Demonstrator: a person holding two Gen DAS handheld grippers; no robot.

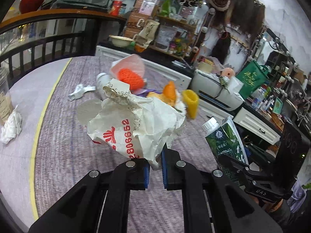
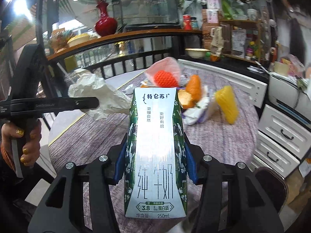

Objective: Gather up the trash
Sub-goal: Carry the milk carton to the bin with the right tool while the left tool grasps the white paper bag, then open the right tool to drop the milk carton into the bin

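Left tongs [image 1: 155,167] pinch a crumpled paper bag [image 1: 136,128]; right tongs [image 2: 155,165] clamp a glossy wedge-shaped milk carton [image 2: 155,155].

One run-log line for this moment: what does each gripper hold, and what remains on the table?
left gripper: shut on paper bag | right gripper: shut on milk carton | remaining: crumpled tissue, foam sleeves

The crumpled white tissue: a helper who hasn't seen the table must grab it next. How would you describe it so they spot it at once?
On the round table with the purple-grey cloth, look outside the cloth's yellow border. The crumpled white tissue lies there beside a clear plastic cup. Unlike the paper bag, it is plain, with no red print.
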